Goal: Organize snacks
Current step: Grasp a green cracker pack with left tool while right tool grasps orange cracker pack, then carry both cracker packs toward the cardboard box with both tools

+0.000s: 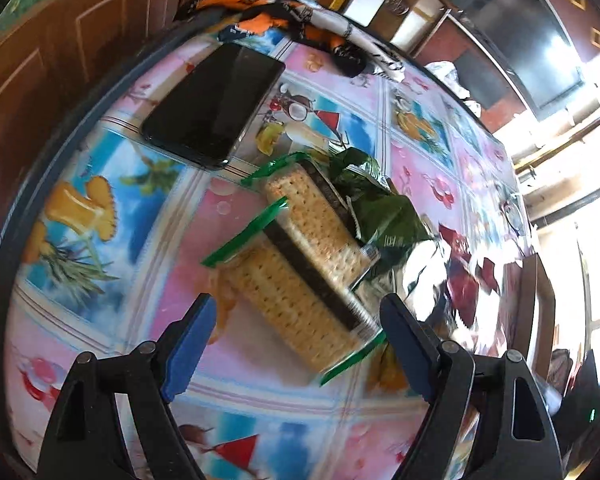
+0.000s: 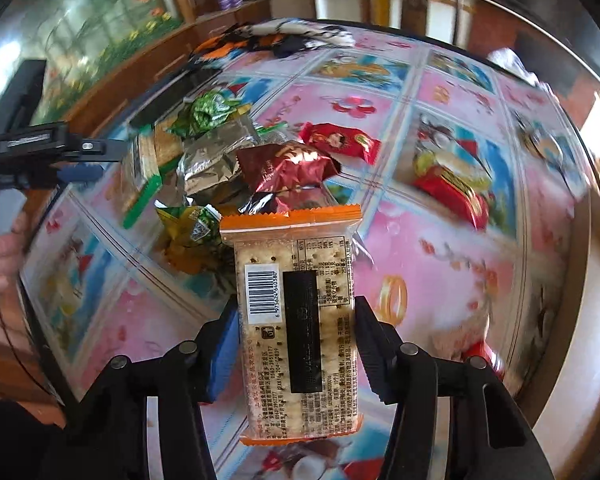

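Observation:
My right gripper [image 2: 294,316] is shut on an orange-edged cracker pack [image 2: 296,320] and holds it above the table. My left gripper [image 1: 296,312] is open and empty, just short of two green-edged cracker packs [image 1: 300,248] that lie side by side on the table; the same packs show in the right wrist view [image 2: 150,160]. A pile of snacks lies beside them: a dark green packet [image 1: 376,200], a silver packet [image 2: 212,164], a maroon packet [image 2: 288,168] and a yellow-green packet [image 2: 192,228]. Two red packets [image 2: 340,140] [image 2: 456,192] lie apart to the right.
A black phone [image 1: 216,104] lies on the colourful tablecloth [image 1: 100,160] beyond the crackers. A patterned orange and black cloth [image 1: 292,20] is bunched at the far table edge. The left gripper body [image 2: 40,148] shows at the table's left edge.

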{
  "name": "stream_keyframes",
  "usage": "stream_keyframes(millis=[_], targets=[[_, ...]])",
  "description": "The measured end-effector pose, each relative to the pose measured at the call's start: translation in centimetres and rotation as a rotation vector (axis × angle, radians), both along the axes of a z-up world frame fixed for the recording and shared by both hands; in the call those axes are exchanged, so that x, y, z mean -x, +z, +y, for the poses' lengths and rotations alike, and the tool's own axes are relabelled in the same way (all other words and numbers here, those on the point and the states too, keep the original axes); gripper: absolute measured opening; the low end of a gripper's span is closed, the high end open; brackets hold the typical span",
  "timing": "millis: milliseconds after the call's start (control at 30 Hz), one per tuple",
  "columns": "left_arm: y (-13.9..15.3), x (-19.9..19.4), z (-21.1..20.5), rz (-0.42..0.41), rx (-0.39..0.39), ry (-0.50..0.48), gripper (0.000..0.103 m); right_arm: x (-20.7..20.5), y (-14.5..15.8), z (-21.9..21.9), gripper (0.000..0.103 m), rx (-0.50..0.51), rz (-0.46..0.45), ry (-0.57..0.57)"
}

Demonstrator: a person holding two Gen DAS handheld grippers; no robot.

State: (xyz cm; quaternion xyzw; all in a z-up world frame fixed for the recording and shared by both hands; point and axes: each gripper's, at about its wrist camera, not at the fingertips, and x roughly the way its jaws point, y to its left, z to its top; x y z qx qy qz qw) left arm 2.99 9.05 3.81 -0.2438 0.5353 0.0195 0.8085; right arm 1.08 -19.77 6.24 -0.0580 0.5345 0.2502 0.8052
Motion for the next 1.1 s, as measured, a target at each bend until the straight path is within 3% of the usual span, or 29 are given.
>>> stream_keyframes(millis=[167, 200, 267, 333, 467, 667, 700, 767, 1100], targets=[[-0.6, -1.4, -1.0, 0.019, -0.043, 0.062, 0.083, 1.3, 0.9, -1.8, 0.058, -0.085, 0.021, -0.102], [-0.8, -1.6, -1.1, 0.026, -0.060, 0.066, 0.079, 1.6, 1.2, -2.1, 0.058, -0.089, 0.013, -0.113], [-1.4, -1.7, -1.3, 0.043, -0.093, 0.061, 0.062, 2.1, 1.6, -2.4, 0.058, -0.089, -0.001, -0.120], [-1.8, -1.4, -1.2, 0.029, -0.085, 0.050, 0.056, 2.4, 2.2, -2.6, 0.058, -0.088, -0.015, -0.118], [-2.0, -0.4, -1.9, -0.014, -0.148, -0.030, 0.055, 3.2, 2.8, -3.1, 0.058, -0.102, -0.029, -0.121], [-2.3, 0.7, -5.1, -0.052, -0.387, -0.188, 0.051, 3.9, 2.5, -3.1, 0.058, -0.144, 0.002, -0.131], [-2.3, 0.9, -5.2, -0.057, -0.400, -0.190, 0.045, 4.0, 2.5, -3.0, 0.058, -0.143, 0.001, -0.129], [-2.2, 1.7, -5.6, -0.060, -0.416, -0.201, 0.045, 4.0, 2.6, -2.8, 0.058, -0.144, -0.001, -0.129], [2.6, 5.8, -11.3, -0.261, -0.611, -0.324, 0.045, 4.9, 3.1, -3.2, 0.058, -0.158, -0.017, -0.170]])
